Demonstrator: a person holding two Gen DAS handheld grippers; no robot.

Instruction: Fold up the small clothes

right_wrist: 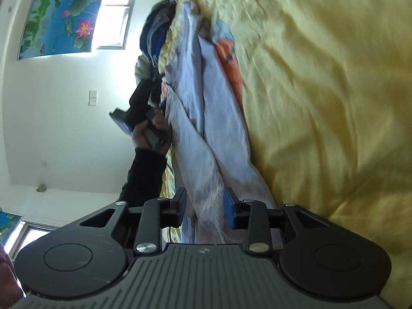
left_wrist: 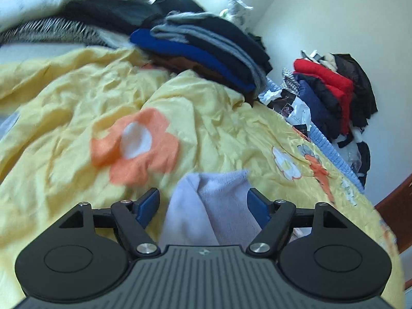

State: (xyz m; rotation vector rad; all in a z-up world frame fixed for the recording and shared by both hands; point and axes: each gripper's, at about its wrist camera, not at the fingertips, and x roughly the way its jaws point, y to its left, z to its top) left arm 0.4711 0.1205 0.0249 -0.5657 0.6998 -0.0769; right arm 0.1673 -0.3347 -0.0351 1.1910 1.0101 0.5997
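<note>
A pale lavender fleece garment [left_wrist: 208, 206] lies on a yellow bedspread [left_wrist: 77, 90] with orange and white flowers. My left gripper [left_wrist: 203, 195] stands wide open around the garment's near end; the cloth sits between the blue pads without being pinched. In the right wrist view, which is rolled sideways, the same garment [right_wrist: 221, 134] stretches away as two long folds along the bedspread [right_wrist: 322, 77]. My right gripper [right_wrist: 204, 195] is open, with the near end of the cloth lying loosely between its jaws. A hand in a dark sleeve [right_wrist: 146, 139] holds the other gripper at the garment's far end.
A stack of folded dark, grey and blue clothes [left_wrist: 206, 46] rests on the bed beyond the garment. More clothes, some red [left_wrist: 329, 82], are piled against the white wall. A wooden bed edge [left_wrist: 394, 206] runs at the right. A lotus picture [right_wrist: 59, 15] hangs beside a window.
</note>
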